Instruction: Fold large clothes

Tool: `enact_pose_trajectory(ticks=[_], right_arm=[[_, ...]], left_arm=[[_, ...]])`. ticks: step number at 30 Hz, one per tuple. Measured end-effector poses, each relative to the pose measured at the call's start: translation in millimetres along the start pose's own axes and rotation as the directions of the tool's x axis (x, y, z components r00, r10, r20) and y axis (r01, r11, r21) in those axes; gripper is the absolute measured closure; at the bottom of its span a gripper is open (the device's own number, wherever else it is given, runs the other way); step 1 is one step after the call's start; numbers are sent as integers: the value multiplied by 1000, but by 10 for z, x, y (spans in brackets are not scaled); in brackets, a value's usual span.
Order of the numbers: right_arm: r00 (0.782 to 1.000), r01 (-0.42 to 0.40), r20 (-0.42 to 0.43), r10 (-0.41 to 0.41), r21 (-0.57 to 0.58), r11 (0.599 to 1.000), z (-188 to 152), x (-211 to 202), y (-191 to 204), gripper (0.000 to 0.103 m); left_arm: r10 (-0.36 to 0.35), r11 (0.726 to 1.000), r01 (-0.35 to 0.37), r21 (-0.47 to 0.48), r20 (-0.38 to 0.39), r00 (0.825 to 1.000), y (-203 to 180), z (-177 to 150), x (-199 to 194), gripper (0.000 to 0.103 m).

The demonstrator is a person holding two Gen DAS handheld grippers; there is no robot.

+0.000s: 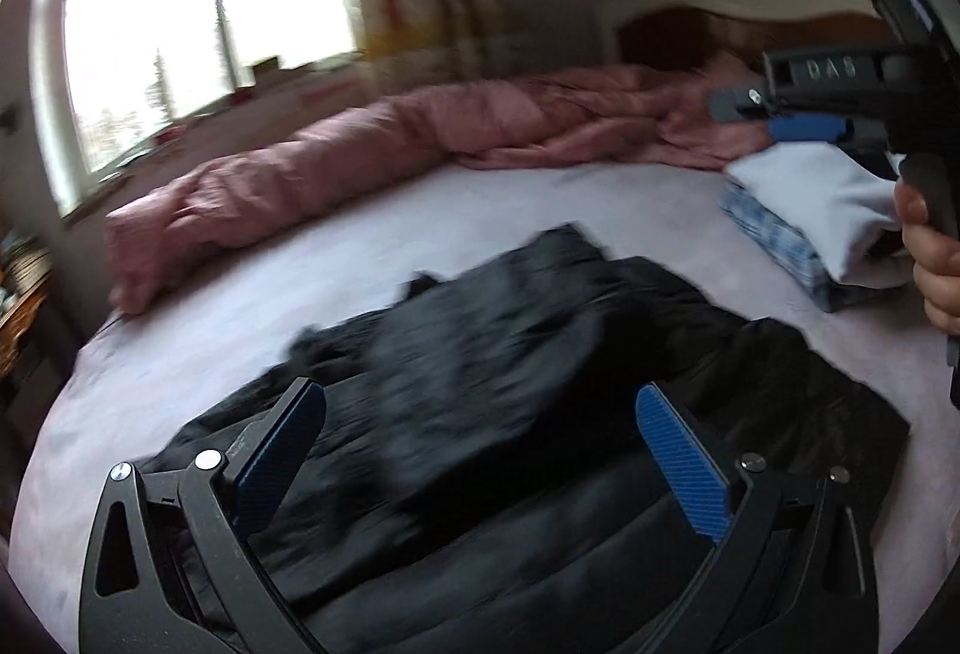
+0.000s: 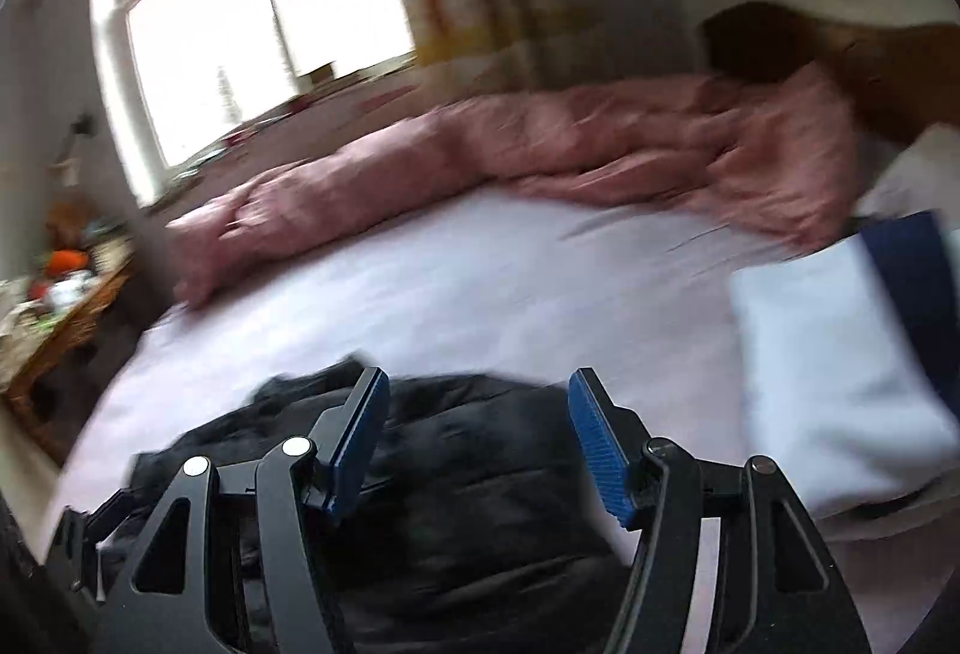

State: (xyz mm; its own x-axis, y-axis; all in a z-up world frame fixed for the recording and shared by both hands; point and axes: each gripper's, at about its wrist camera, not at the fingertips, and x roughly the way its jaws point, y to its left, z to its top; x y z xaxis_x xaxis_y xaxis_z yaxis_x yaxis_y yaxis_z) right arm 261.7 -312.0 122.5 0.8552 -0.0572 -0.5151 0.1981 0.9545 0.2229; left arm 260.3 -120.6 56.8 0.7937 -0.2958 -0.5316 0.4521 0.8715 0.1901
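On bed (image 1: 480, 210), black jacket (image 1: 510, 354), seemingly crumpled, both grippers agape above

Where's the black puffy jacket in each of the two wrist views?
Left wrist: black puffy jacket fills the lower centre, spread on the bed.
Right wrist: bottom centre, behind the claw's fingers.
Shared landmark: rumpled pink duvet beyond it, under the window.

I find open sheet on the bed (image 2: 420, 294) between the black jacket (image 1: 510, 384) at the near edge and the pink duvet (image 1: 360, 144) bunched along the far edge. A stack of folded clothes (image 1: 804, 210) blocks the right side, beside the jacket.
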Motion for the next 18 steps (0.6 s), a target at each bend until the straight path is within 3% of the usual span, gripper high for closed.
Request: enact_pose_trajectory(ticks=[2,4,7,8,9,10,11,12,14,16,18], right_arm=[[999,30,14,-31,6,1000,59,-45,-115,39],[999,31,18,-31,19,999,99,-67,-190,39],[999,19,34,-20,36,999,149,-65,-328,29],[999,22,33,-24,51,998,148,-27,-384,26],[999,39,23,-41,70,997,133,31,-406,26],[998,56,5,-57,99,994,132,87,-492,26],[999,52,-7,-52,114,992,117,152,-537,26],[999,42,-17,-40,119,992,109,182,-560,26],[999,25,-35,-22,111,994,97,236,-576,26],[999,32,-45,-28,80,996,86,270,-547,26],[998,36,-52,-34,44,998,64,306,-487,26]], left_arm=[[-48,999,49,20,-30,998,-177,113,162,0],[-35,999,37,36,-59,998,-338,193,346,0],[119,990,-118,76,2,993,-481,235,522,2],[148,986,-148,77,5,989,-493,239,584,7],[156,986,-154,65,-15,988,-473,249,636,23],[153,987,-152,44,-39,987,-424,255,680,30],[140,990,-139,22,-55,989,-370,261,705,47],[138,990,-138,1,-59,989,-304,263,705,76],[185,981,-188,-51,-64,981,-146,268,660,102],[219,968,-218,-126,-10,976,103,271,419,103],[305,946,-297,-128,49,951,287,255,130,103]])
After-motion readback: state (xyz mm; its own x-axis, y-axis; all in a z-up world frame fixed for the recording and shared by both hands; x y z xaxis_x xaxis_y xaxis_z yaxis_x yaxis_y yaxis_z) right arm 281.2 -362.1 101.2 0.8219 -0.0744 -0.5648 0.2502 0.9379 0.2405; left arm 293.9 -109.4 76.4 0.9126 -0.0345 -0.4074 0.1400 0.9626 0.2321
